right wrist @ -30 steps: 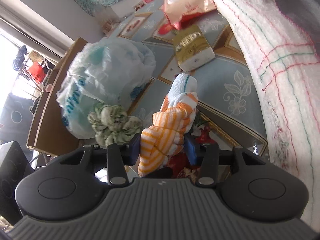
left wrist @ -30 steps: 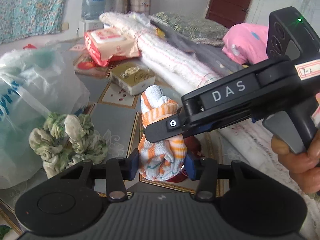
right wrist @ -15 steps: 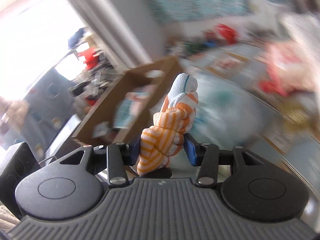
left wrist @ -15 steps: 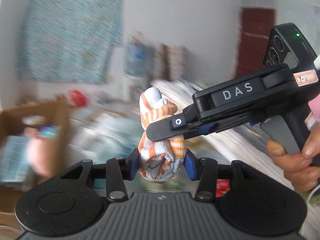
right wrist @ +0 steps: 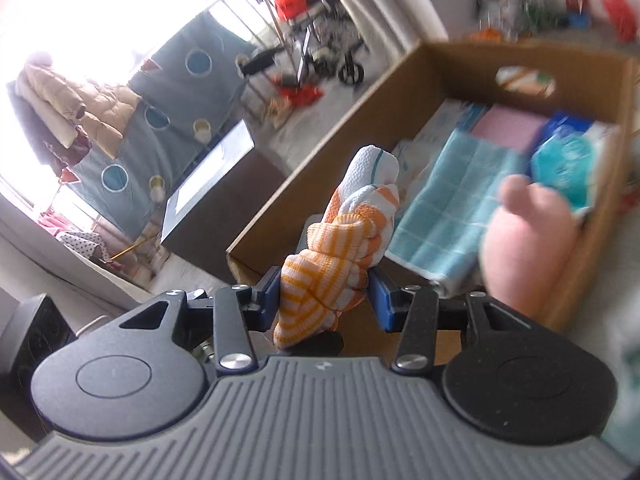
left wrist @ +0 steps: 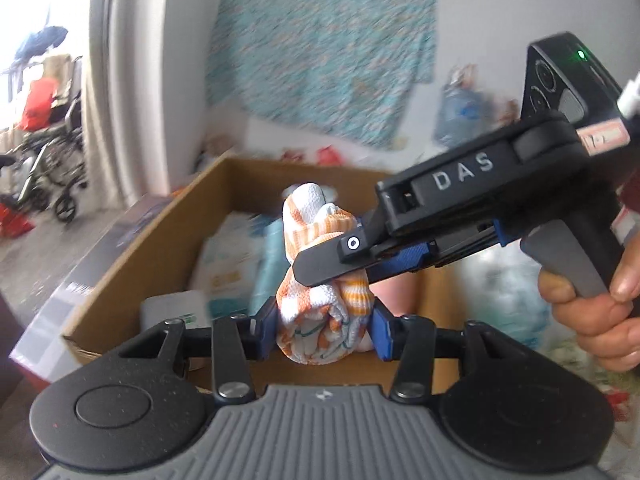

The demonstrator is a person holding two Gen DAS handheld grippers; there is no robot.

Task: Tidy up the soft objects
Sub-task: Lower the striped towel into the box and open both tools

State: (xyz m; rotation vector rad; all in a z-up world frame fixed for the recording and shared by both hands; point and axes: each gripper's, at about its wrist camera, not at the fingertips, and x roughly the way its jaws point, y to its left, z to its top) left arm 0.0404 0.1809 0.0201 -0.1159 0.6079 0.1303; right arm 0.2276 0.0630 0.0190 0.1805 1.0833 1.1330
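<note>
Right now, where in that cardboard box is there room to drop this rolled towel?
Little bare floor shows in the cardboard box. The likeliest spot is atop the flat teal checked cloth, between the near wall and the pink plush. The far end is crowded with packets.

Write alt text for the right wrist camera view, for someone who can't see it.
The right gripper clamps a knotted orange-and-white striped cloth in front of an open cardboard box. Inside the box lie a teal checked towel, a pink item and blue packets, all blurred.
</note>
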